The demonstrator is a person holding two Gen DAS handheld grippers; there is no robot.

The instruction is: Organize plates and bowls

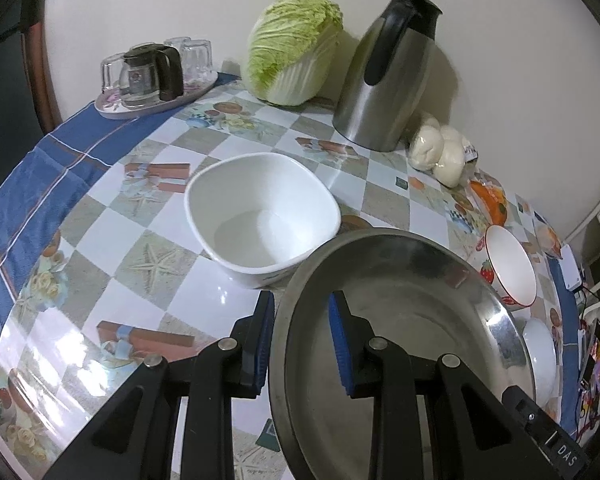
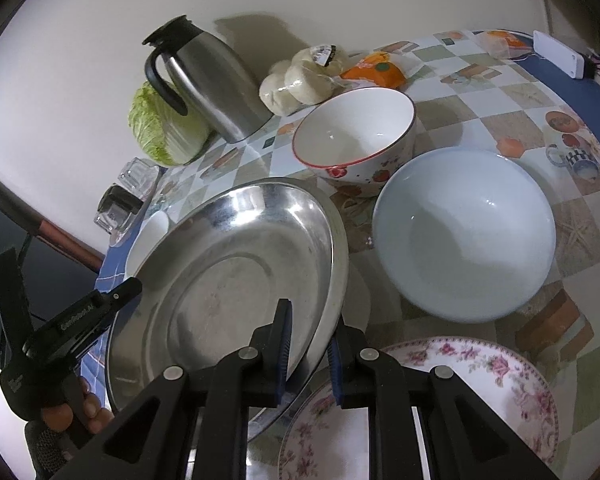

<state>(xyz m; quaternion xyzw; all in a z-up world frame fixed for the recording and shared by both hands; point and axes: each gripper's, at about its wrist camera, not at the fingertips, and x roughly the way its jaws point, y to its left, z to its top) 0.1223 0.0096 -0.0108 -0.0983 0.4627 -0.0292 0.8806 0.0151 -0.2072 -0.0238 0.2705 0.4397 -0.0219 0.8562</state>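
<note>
Here the steel plate (image 1: 400,320) is being gripped on both sides. Its near rim is being straddled by the left gripper (image 1: 300,344), one blue pad outside the rim and one inside, though the pads are not seen pressing the metal, so a firm clamp cannot be told. The opposite rim is being pinched by the right gripper (image 2: 310,356), its fingers drawn narrow on the edge. The plate is being held tilted above the table (image 1: 100,264).

Just beyond it, a square bowl (image 1: 260,212) is being left on the checked cloth. A strawberry bowl (image 2: 354,136) and a pale bowl (image 2: 464,232) are being kept beside the plate, and a floral plate (image 2: 480,392) is lying under the right gripper. A flask (image 1: 388,76), a cabbage (image 1: 296,48) and buns (image 1: 440,152) are standing by the wall.
</note>
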